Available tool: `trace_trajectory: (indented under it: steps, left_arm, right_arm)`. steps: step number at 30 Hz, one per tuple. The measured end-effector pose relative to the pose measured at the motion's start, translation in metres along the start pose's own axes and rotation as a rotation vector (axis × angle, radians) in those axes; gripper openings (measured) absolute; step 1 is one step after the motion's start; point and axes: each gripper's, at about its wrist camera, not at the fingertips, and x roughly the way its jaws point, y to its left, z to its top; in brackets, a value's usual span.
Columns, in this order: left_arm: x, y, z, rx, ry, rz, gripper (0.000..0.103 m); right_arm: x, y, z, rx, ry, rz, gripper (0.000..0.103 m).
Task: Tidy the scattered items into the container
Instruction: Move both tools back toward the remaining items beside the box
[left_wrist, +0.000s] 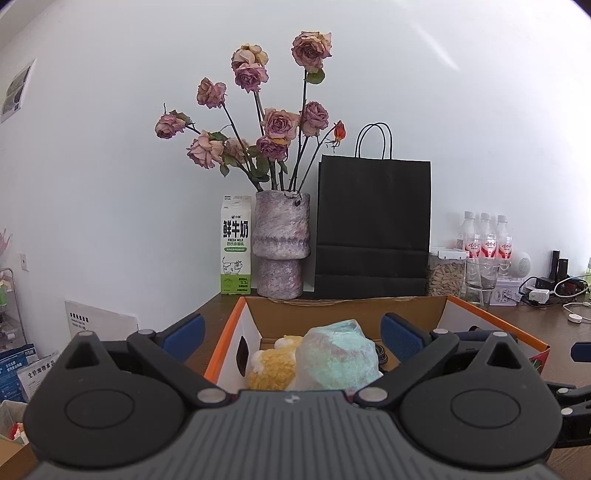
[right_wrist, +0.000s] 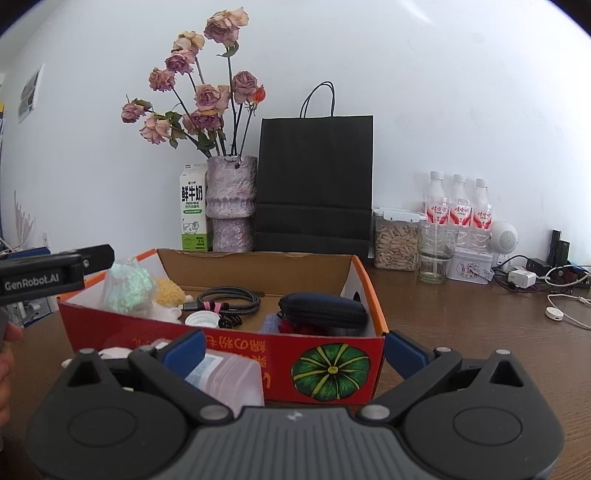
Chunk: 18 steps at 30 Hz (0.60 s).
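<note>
- The cardboard box (right_wrist: 325, 373) has a red front printed with a green pumpkin, orange-edged rims and a plain brown inside; it stands on the wooden table (right_wrist: 480, 332) straight ahead of the right jaws.
- Inside it lie a pale green bundle in a clear bag (right_wrist: 127, 290), a yellow woolly toy (right_wrist: 170, 291), a coiled braided cable (right_wrist: 229, 297), a white cap (right_wrist: 201, 319) and a dark zipped pouch (right_wrist: 323, 310).
- A clear plastic tub (right_wrist: 229, 376) sits outside the box, against its red front, just inside the right gripper's left finger.
- The right gripper (right_wrist: 295, 354) is held low and level before the box, jaws spread wide, touching nothing.
- The left gripper (left_wrist: 291, 332) is at the box's left end, jaws spread wide; the bagged bundle and toy lie between them, untouched.
- From the right wrist view, the left gripper's black body reaches in level above the box's left corner.
</note>
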Motion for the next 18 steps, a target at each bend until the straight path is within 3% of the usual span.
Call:
trace_trajectory:
  steps: [18]
  left_arm:
    - [-0.015,0.017,-0.019,-0.003,0.068,0.036,0.103]
  right_arm:
    - [-0.013,-0.002,-0.017,-0.012,0.052,0.004,0.103]
